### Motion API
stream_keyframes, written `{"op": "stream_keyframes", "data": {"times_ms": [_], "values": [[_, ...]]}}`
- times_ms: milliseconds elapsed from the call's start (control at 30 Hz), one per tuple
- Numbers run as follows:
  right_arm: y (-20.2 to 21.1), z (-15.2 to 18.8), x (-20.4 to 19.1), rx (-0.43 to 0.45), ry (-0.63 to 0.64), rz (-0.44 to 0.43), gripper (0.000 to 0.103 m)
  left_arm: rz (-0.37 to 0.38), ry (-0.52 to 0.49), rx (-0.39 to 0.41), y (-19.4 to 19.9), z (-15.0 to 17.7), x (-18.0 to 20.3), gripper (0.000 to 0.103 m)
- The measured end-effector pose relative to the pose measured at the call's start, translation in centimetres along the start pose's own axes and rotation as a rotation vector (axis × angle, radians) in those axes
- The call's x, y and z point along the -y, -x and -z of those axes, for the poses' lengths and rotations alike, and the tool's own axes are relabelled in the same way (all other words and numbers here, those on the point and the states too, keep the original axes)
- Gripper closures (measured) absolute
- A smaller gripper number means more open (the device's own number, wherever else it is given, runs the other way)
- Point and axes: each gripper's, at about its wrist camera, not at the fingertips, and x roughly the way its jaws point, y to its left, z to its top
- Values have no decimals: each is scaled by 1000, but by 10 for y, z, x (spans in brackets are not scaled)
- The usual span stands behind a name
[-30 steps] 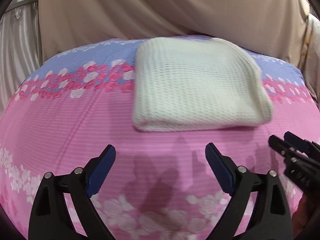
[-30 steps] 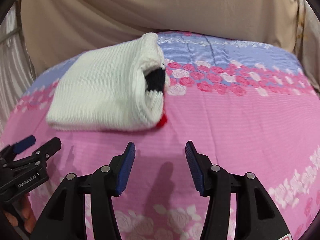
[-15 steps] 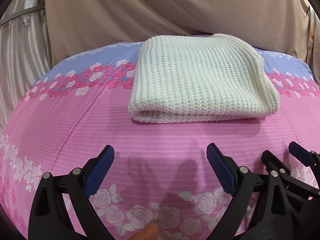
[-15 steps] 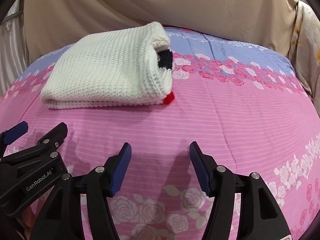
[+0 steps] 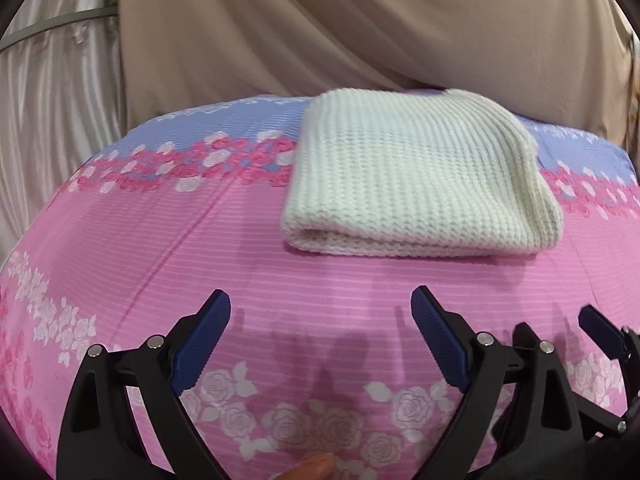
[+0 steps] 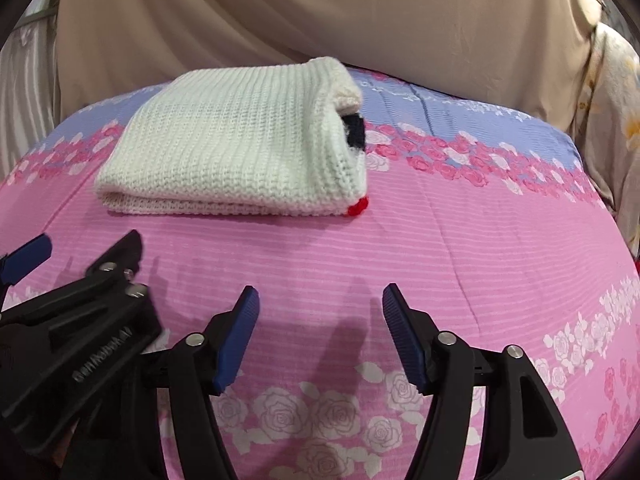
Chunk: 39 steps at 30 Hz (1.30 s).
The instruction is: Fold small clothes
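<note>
Both of my jaws stood wide apart and held nothing. On my left gripper (image 5: pixel 320 320) the two blue ribbed pads (image 5: pixel 204 344) pointed over the pink bedsheet with white and pink roses (image 5: pixel 160 248) and touched no cloth; my right gripper (image 6: pixel 320 320) was spread a little less wide, also with only sheet between its pads. The two grippers were close side by side: in the left wrist view the right one came in at the lower right edge, and in the right wrist view the left one filled the lower left corner.

The folded white knitted garment (image 5: pixel 416 184) lay flat on the sheet ahead of both grippers, well apart from them, near the blue band of the sheet (image 6: pixel 480 120). From the right side I saw a black part (image 6: pixel 354 132) inside the fold and a small red piece (image 6: pixel 358 206) at its near corner, but I could not tell what they were. Behind the bed hung a beige draped cloth (image 5: pixel 360 32). At the bottom edge of the left view a fingertip (image 5: pixel 312 466) was cut off.
</note>
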Motion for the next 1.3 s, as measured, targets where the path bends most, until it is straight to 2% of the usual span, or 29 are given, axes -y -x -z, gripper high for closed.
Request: {"op": "stream_keyframes", "data": {"times_ms": [133, 333, 400, 467, 600, 800, 1133, 1300], "values": [[5, 1, 18, 23, -88, -34, 39, 4, 21, -10, -2, -1, -7, 14], [12, -3, 9, 77, -21, -22, 39, -3, -34, -39, -7, 0, 4, 14], [8, -6, 10, 67, -20, -27, 39, 9, -36, -49, -10, -1, 4, 15], [0, -8, 10, 33, -22, -43, 39, 11, -43, -52, -12, -3, 5, 20], [-7, -12, 12, 16, -40, -50, 39, 1, -78, -23, -15, -10, 12, 21], [-14, -15, 9, -10, -32, -51, 39, 3, -86, -81, -28, -11, 16, 21], [-9, -13, 11, 15, -38, -48, 39, -36, -77, -7, -12, -8, 18, 22], [-7, -13, 11, 23, -38, -44, 39, -30, -73, -4, -11, -8, 17, 23]]}}
